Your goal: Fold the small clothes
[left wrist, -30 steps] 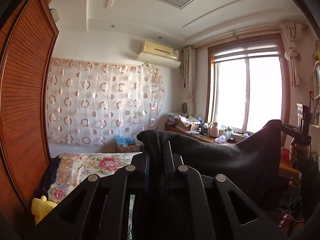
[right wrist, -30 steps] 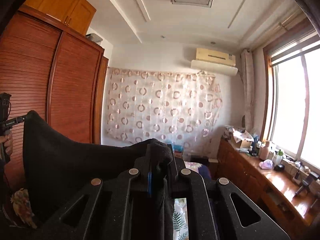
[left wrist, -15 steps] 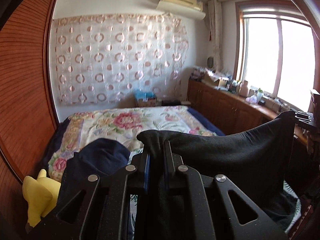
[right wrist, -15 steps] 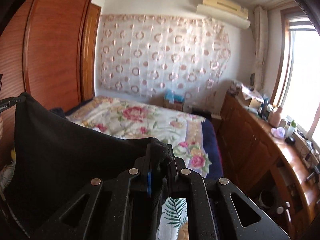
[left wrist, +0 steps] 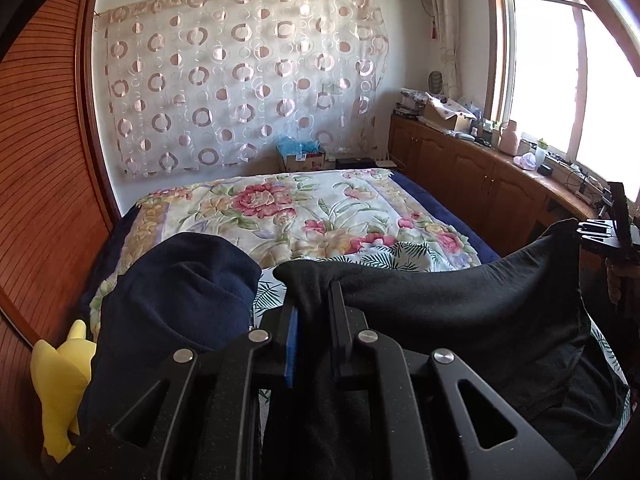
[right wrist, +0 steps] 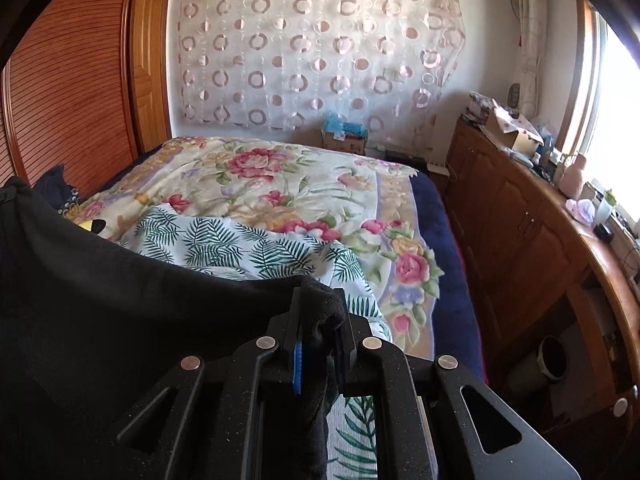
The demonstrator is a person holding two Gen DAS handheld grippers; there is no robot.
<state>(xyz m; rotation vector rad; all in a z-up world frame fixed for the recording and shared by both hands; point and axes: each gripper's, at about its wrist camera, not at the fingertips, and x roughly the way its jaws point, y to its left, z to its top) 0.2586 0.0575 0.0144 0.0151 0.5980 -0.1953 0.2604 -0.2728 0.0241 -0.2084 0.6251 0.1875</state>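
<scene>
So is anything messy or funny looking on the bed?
A bit messy. A dark blue garment lies in a rumpled heap at the bed's near left, beside a yellow plush toy at the edge. The black garment sags between the left claw and right claw. Nothing looks spilled or broken.

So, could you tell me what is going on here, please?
A person is holding a black garment stretched between two handheld tools above the floral bed. The left tool is shut on one corner and the right tool on the other. A navy garment lies nearby.
</scene>
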